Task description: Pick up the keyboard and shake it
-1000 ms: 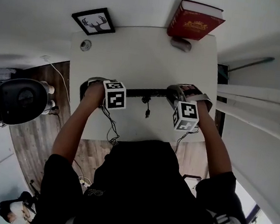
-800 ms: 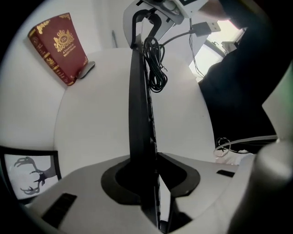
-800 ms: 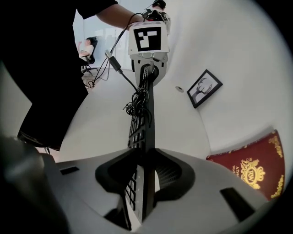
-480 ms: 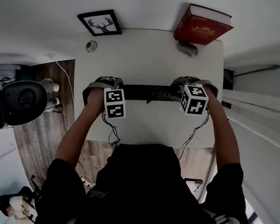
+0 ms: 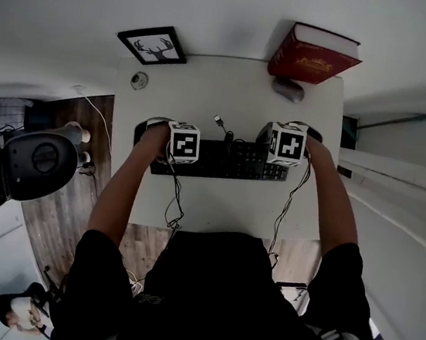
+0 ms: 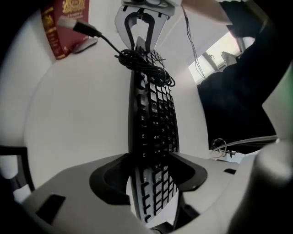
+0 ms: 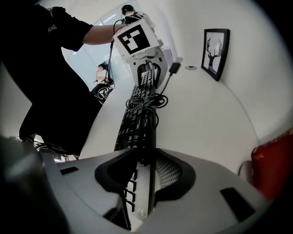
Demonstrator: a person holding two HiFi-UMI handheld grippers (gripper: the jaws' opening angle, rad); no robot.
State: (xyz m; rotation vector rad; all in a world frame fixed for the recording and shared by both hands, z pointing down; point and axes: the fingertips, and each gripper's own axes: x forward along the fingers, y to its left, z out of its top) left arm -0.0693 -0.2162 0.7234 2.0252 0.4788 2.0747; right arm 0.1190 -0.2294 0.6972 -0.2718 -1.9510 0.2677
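A black keyboard (image 5: pixel 222 159) lies flat on the white table (image 5: pixel 208 87), its coiled cable (image 5: pixel 229 138) resting on its far edge. My left gripper (image 5: pixel 170 156) sits at the keyboard's left end. Its jaws are opening and straddle the keyboard (image 6: pixel 153 119) without pressing; in its own view the left gripper (image 6: pixel 149 167) shows gaps beside the pads. My right gripper (image 5: pixel 279 166) is at the right end. In the right gripper view the keyboard (image 7: pixel 137 119) still sits between the right gripper (image 7: pixel 146 162) pads, which are starting to open.
A red book (image 5: pixel 314 54) stands at the table's far right, with a grey mouse (image 5: pixel 288 90) in front of it. A framed deer picture (image 5: pixel 152 44) and a small round object (image 5: pixel 138 80) are at the far left. An office chair (image 5: pixel 39 158) stands on the floor to the left.
The keyboard was held up edge-on above the table. It has come down and now lies flat, keys up. Both grippers moved with it, farther from the body.
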